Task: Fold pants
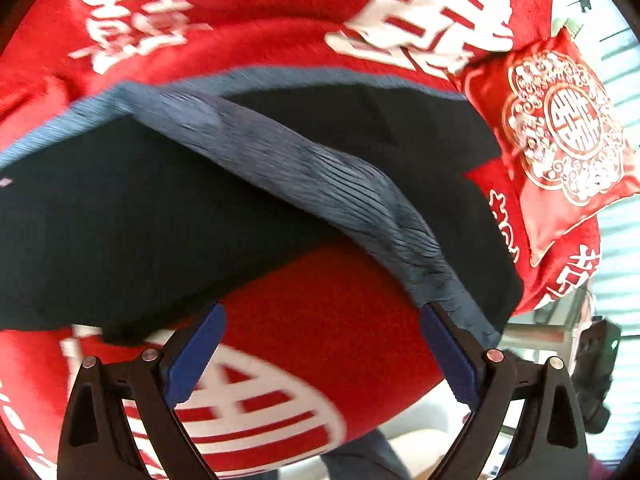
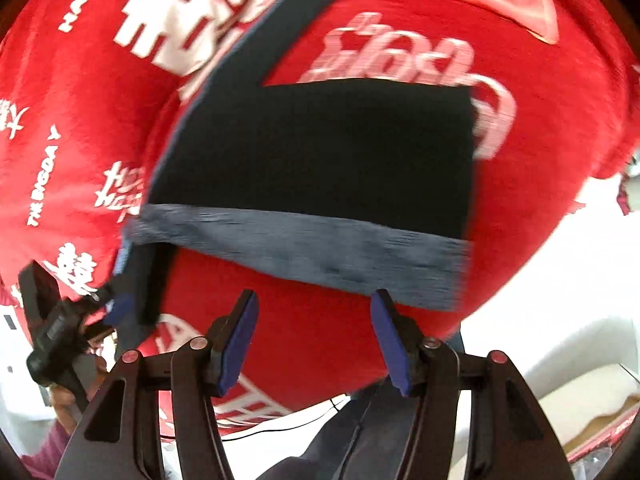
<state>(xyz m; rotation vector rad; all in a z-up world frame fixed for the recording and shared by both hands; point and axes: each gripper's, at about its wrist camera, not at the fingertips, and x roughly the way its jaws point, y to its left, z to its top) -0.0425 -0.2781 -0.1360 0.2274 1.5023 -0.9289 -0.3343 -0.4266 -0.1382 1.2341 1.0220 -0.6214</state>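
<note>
Red bedding [image 2: 400, 320] with white characters fills both views, and the pants [image 2: 312, 148] lie spread flat on it, laid out, I judge, for folding. Both grippers, left [image 1: 320, 354] and right [image 2: 314, 344], have their jaws apart and hold nothing. Each hovers just short of the grey waistband [image 2: 304, 252], which lies nearest them; a cushion [image 1: 560, 140] sits beyond.

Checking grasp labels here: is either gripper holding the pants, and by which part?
Neither clamps the pants. The right gripper is open with nothing between its fingers. The left gripper is open too; the waistband end only lies against one finger.
</note>
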